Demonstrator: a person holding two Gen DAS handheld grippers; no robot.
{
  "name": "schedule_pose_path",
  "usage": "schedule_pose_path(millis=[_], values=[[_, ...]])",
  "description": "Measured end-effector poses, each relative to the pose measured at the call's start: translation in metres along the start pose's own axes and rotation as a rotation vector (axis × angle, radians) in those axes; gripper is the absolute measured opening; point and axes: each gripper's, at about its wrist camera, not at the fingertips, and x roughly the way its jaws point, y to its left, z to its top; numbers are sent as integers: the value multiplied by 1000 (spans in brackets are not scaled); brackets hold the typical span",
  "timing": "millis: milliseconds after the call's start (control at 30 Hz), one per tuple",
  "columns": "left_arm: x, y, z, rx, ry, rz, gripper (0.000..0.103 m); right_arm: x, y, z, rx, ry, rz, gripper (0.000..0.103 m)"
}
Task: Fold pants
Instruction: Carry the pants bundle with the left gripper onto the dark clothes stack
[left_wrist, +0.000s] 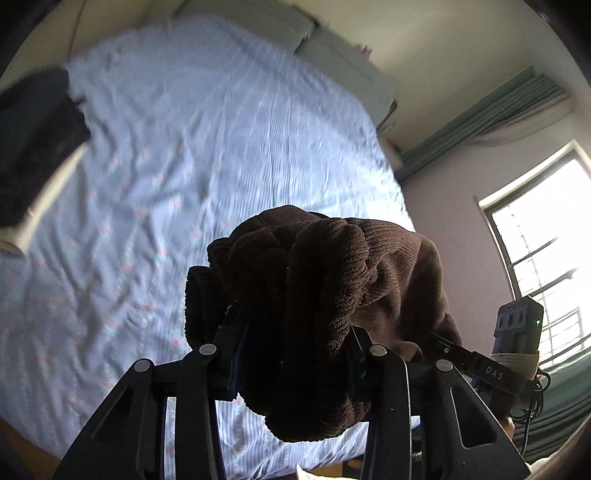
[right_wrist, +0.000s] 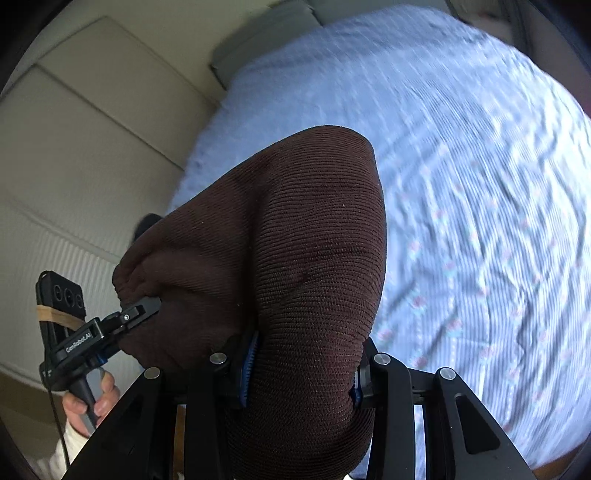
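Above the bed (left_wrist: 229, 155), brown corduroy pants (left_wrist: 317, 288) hang bunched between both claws: the left claw (left_wrist: 295, 350) pinches one gathered edge, the right claw (right_wrist: 303, 365) pinches another fold.

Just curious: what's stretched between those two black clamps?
Only the brown pants: the right gripper and left gripper both pinch that cloth, seen in the right wrist view.

The pants (right_wrist: 295, 236) are brown ribbed corduroy cloth, matt and rough. The bed (left_wrist: 207, 155) wears thin, wrinkled, pale blue striped cotton-like cloth. Each tool (left_wrist: 295, 354) is matt black plastic with shiny metal rivets and blue ridged pads
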Motion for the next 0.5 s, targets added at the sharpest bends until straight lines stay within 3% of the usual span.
schedule_pose_path(millis=[267, 500], values=[[-93, 3, 8, 21, -155, 39, 39, -7, 77, 13, -88, -62, 109, 39], [-161, 55, 22, -11, -278, 24, 39, 18, 160, 22, -177, -71, 141, 39]])
